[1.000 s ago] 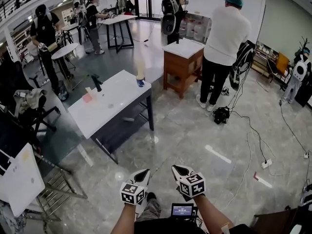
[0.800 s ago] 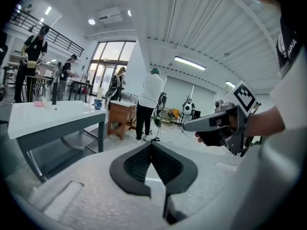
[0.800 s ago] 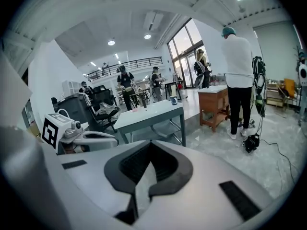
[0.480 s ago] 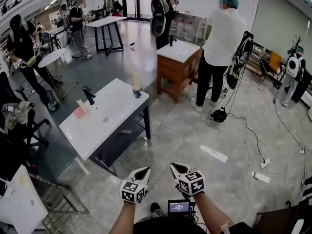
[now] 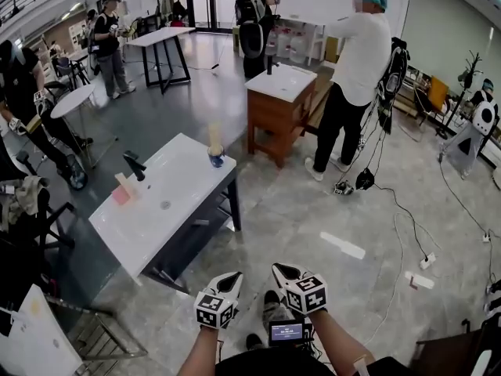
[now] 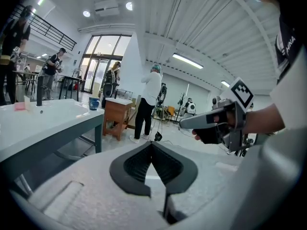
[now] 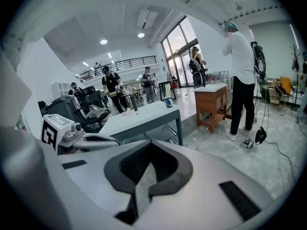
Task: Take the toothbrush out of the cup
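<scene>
Left hand-held gripper (image 5: 231, 277): held low in front of the person, over the floor. Its jaws are pressed together at the tips, with nothing between them. Right hand-held gripper (image 5: 281, 270): just beside the left one, at about the same height, jaws likewise pressed together and empty. Both are well apart from the worktop (image 5: 168, 204).

The worktop is a white-topped table standing ahead and to the left. The cup (image 5: 216, 158), blue, stands near its far corner. The toothbrush (image 5: 214, 138) stands upright in the cup as a pale stick, too small to show its detail. A black tap-like fitting (image 5: 133, 165) and a small pink item (image 5: 120, 196) are at the worktop's left side, apart from the cup.

Beyond the worktop stands a wooden cabinet (image 5: 278, 110) with a person in a white top (image 5: 362, 53) beside it.
</scene>
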`<control>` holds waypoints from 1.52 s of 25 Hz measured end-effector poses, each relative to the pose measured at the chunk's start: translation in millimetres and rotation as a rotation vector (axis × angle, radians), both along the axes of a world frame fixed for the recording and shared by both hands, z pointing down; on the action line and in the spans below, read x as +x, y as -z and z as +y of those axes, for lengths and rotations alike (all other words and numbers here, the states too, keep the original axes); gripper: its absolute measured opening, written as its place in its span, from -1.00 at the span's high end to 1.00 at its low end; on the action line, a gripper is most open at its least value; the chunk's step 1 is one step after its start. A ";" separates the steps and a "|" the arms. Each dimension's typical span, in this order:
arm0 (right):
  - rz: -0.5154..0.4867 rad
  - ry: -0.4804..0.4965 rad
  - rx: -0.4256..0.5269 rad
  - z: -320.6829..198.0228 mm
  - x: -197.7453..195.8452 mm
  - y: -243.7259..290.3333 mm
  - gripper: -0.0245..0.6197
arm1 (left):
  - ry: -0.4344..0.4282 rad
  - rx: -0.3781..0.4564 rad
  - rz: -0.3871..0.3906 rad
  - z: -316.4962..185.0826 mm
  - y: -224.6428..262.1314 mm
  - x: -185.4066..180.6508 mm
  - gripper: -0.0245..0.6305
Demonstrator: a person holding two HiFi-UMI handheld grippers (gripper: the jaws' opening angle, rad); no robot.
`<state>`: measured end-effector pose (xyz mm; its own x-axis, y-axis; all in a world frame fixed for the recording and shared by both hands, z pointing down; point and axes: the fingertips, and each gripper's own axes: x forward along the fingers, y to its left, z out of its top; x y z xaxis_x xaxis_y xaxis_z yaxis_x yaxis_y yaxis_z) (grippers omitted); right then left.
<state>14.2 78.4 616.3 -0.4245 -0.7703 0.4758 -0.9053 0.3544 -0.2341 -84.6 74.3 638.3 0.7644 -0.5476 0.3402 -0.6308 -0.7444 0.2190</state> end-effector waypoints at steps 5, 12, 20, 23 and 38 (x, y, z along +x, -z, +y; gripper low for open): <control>-0.021 0.021 0.001 -46.2 5.9 -1.8 0.90 | 0.018 -0.001 -0.020 -42.9 -1.4 7.3 0.90; -0.034 0.066 0.018 -127.0 27.3 8.9 0.90 | 0.073 0.016 -0.036 -121.8 10.0 27.6 0.90; -0.049 0.133 0.014 -207.7 58.1 11.1 0.90 | 0.129 0.009 -0.048 -195.5 10.4 57.8 0.90; -0.051 0.165 0.007 -228.2 65.3 7.1 0.90 | 0.170 0.002 -0.045 -214.6 10.0 60.4 0.90; -0.056 0.227 -0.027 -315.6 61.6 -14.7 0.90 | 0.234 -0.018 -0.062 -302.1 -8.6 55.0 0.90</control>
<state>75.8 -237.2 631.0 -0.6119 -0.6391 0.4660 -0.7883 0.5405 -0.2940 -29.6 -227.8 647.0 0.5946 -0.7010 0.3938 -0.7985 -0.5724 0.1867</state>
